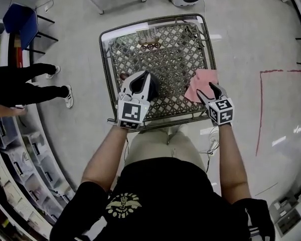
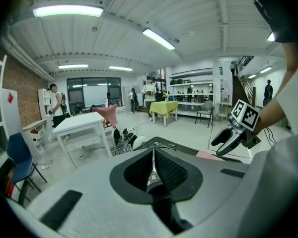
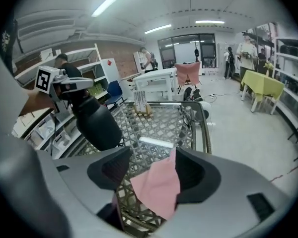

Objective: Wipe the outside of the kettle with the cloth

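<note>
A black kettle (image 3: pixel 97 120) leans over the metal lattice table (image 1: pixel 106 59), its base close to the mesh. My left gripper (image 3: pixel 77 87) sits on the kettle's top, shut on it. In the head view the left gripper (image 1: pixel 140 82) covers most of the kettle (image 1: pixel 154 88). In the left gripper view the pads of my left gripper (image 2: pixel 153 170) stand almost together and the kettle is hidden. A pink cloth (image 1: pixel 198 82) lies on the table's right side. My right gripper (image 3: pixel 151 170) is open with the cloth (image 3: pixel 159 187) loose between its jaws.
A small wooden item (image 1: pixel 146 36) and a white strip (image 3: pixel 156 142) lie farther back on the table. A person's legs (image 1: pixel 25 87) stand to the left by a blue chair (image 1: pixel 20 19). Shelves with bins (image 1: pixel 20 154) run along the lower left. Red tape (image 1: pixel 261 109) marks the floor.
</note>
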A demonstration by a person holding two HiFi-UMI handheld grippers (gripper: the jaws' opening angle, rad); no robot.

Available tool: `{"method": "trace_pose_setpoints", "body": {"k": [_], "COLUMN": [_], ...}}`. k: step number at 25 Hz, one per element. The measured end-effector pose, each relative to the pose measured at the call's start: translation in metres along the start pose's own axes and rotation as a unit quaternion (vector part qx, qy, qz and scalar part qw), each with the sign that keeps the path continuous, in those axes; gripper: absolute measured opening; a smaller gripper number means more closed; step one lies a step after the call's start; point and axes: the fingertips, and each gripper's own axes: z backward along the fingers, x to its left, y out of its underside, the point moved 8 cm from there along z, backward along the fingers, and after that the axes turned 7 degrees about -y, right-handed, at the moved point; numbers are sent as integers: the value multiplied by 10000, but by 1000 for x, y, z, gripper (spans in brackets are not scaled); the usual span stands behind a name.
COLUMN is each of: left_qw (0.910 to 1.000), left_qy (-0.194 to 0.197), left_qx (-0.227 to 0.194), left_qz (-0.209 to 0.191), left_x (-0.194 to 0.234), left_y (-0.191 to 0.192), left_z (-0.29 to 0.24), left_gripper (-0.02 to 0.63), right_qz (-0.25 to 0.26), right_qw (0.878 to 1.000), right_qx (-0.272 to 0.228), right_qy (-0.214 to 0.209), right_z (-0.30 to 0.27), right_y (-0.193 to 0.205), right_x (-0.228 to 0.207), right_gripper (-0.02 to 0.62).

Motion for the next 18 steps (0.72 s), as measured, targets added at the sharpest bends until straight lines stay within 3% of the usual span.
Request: {"method": "trace_pose_setpoints", "body": {"k": [5, 12, 18], "left_qw": [9997, 9972, 9978], "left_qy": [-2, 226, 363], "left_qx": [3, 358, 476], "left_qz": [-236, -615, -296], "left_x": [-4, -12, -1], "left_y": [5, 11, 14], "left_z": [-5, -10, -13], "left_gripper": [11, 11, 11], "right_qz": [-159, -36, 54], "right_qw": [9985, 9902, 9801], "right_qx": [504, 1362, 1961], "right_qy": [167, 318, 289], "right_z": [-33, -71, -91], "right_y": [24, 52, 66], "right_x": [-28, -50, -57], "right_gripper": [258, 277, 308]}}
